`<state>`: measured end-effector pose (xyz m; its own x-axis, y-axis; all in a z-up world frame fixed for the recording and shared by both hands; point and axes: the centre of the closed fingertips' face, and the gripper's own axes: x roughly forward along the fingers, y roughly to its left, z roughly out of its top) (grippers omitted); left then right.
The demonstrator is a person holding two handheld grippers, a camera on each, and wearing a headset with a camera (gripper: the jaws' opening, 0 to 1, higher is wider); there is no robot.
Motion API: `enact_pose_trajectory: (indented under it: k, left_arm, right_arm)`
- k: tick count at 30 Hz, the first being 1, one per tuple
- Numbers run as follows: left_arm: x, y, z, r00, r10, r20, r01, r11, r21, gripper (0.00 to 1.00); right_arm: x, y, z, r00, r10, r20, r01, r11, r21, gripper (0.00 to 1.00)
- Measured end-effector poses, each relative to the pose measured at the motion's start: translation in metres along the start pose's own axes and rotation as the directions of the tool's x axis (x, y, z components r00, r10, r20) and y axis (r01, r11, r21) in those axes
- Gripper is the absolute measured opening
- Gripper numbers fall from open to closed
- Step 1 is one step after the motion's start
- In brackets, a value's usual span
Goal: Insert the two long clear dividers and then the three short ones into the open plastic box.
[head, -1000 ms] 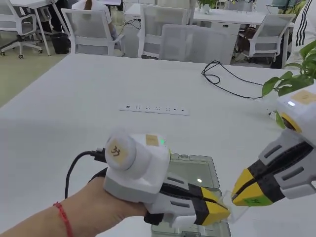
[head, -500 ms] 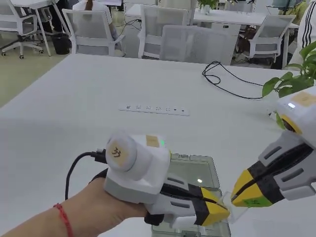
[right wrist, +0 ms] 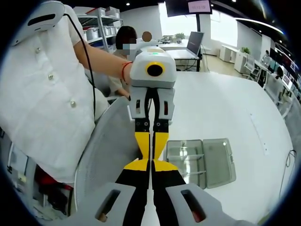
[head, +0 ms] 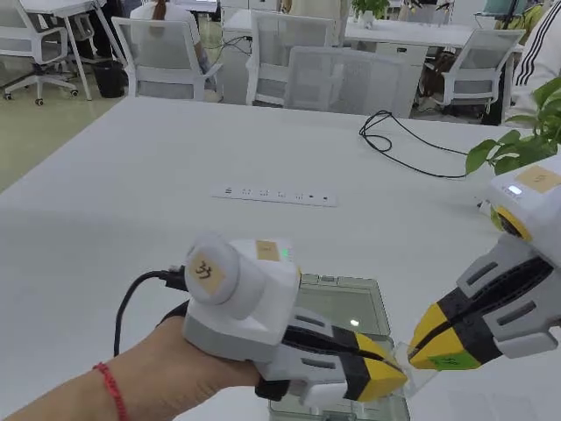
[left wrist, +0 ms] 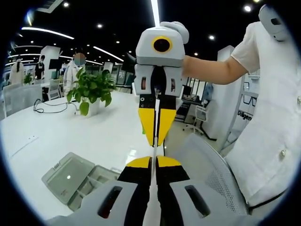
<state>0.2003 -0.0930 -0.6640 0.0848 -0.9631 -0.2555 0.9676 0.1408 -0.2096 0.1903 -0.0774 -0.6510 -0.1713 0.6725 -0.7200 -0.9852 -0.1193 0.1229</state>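
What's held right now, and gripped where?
A clear divider, seen edge-on. The left gripper and right gripper each pinch its flat faces from opposite ends, tips almost meeting. Whether it is a long or a short one cannot be told.

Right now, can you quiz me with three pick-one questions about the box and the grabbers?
1. Where is the plastic box? A on a chair; B on the white table; C on the floor.
2. What colour are the jaw tips? A red; B blue; C yellow.
3. How are the left gripper and right gripper? A both open; B both shut on the clear divider; C one open.
Answers: B, it lies on the table; C, yellow shows on both; B, each pair pinches the thin strip.
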Motion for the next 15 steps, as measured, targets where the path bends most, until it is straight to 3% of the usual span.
enact_pose_trajectory:
  k: [15]
  left_arm:
    - [-0.015, 0.013, -0.005, 0.9979, 0.064, 0.004, -0.064, 0.998, -0.027, 0.09]
  right_arm:
    - [-0.005, -0.004, 0.000, 0.9995, -0.030, 0.009, 0.030, 1.000, 0.004, 0.03]
